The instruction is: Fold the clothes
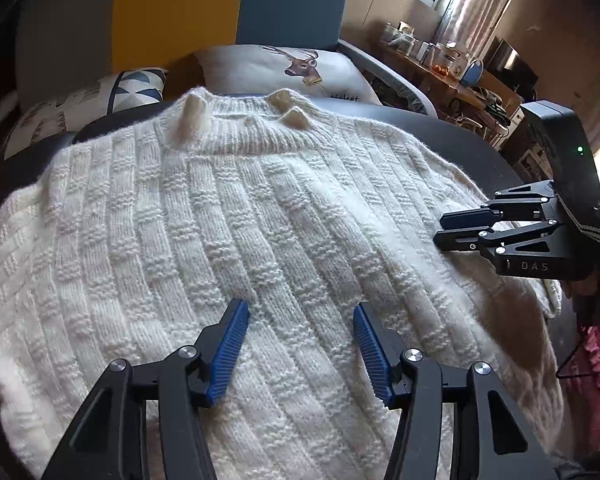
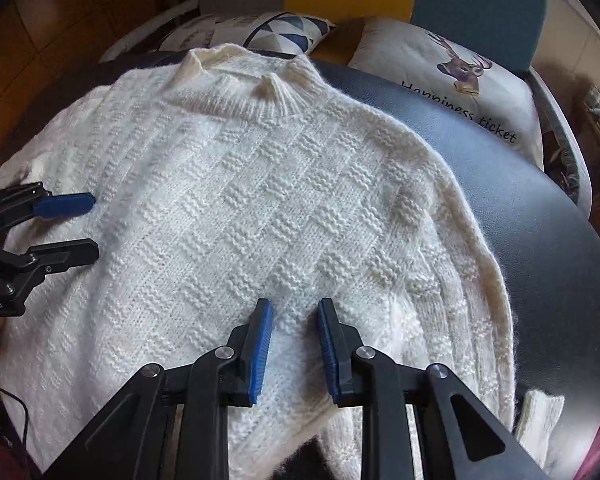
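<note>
A cream knitted sweater [image 1: 228, 224] lies spread flat on a dark round table [image 1: 440, 128], collar at the far side. It also shows in the right wrist view [image 2: 260, 200]. My left gripper [image 1: 300, 308] is open and empty, hovering over the sweater's lower body; it also shows in the right wrist view [image 2: 94, 226] over the sweater's left edge. My right gripper [image 2: 294, 306] is open with a narrower gap, empty, over the lower middle; in the left wrist view it [image 1: 440, 230] hovers at the sweater's right side. A sleeve cuff [image 2: 540, 416] hangs at the lower right.
A deer-print cushion [image 2: 452, 80] and a triangle-pattern cushion [image 2: 284, 32] sit on a sofa behind the table. A cluttered desk [image 1: 452, 72] stands at the far right. Bare table surface [image 2: 540, 232] lies right of the sweater. A black cable [image 2: 16, 404] runs at the lower left.
</note>
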A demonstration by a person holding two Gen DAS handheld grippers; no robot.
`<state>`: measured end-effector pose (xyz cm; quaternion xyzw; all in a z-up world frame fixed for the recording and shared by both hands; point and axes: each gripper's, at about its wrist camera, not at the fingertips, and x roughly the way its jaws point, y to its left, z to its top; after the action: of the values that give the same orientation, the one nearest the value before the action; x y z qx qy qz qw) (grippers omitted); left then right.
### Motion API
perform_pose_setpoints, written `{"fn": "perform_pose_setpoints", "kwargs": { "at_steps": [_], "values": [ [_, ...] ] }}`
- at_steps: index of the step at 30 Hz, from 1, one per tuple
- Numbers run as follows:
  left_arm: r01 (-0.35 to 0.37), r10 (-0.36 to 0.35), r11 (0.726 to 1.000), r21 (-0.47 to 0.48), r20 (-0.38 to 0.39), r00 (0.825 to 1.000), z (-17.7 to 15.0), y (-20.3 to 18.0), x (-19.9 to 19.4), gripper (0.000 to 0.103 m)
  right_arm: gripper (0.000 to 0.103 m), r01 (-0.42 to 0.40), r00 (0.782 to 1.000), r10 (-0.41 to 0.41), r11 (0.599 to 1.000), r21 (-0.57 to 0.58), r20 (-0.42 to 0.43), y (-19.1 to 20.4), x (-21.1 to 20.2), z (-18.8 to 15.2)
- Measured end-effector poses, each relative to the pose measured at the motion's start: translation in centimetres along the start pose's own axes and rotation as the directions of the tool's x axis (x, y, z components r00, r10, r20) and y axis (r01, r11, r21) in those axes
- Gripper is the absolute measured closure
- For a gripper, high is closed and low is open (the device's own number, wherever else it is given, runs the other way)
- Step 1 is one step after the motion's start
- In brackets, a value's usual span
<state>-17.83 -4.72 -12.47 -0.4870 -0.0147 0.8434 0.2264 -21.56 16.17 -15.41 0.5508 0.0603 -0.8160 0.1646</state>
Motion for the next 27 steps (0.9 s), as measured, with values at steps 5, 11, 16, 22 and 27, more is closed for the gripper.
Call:
{"fn": "perform_pose_setpoints", "kwargs": {
  "at_steps": [5,11,16,22,27],
  "values": [
    [0.019,-0.019,0.998,-0.067,0.008,1.0,0.3,-0.3,-1.4,0.047,0.079,-0.077,0.975,0.017,0.961,0.267,0.222,-6.3,-7.3,-6.6],
    [0.084,-0.083,0.995,-0.048,0.028,0.996,1.7,-3.3,-1.7,0.044,0.074,0.073,0.959,-0.204,0.847,0.526,0.196,-13.9,-11.7,-15.8],
    [0.127,-0.127,0.992,-0.03,-0.007,0.992,4.0,-6.8,0.9,0.044,0.074,0.082,0.963,-0.211,0.818,0.569,0.166,-15.4,-9.8,-16.3],
    [0.102,-0.101,0.995,0.009,-0.058,0.993,5.2,-9.2,3.5,0.044,0.074,0.112,0.969,-0.218,0.806,0.582,0.117,-17.3,-6.0,-12.8],
    [0.099,-0.099,0.995,-0.009,-0.097,0.99,4.5,-8.3,4.8,0.044,0.069,0.202,0.966,-0.256,0.828,0.523,0.032,-17.1,-3.6,-11.6]
  ]
}}
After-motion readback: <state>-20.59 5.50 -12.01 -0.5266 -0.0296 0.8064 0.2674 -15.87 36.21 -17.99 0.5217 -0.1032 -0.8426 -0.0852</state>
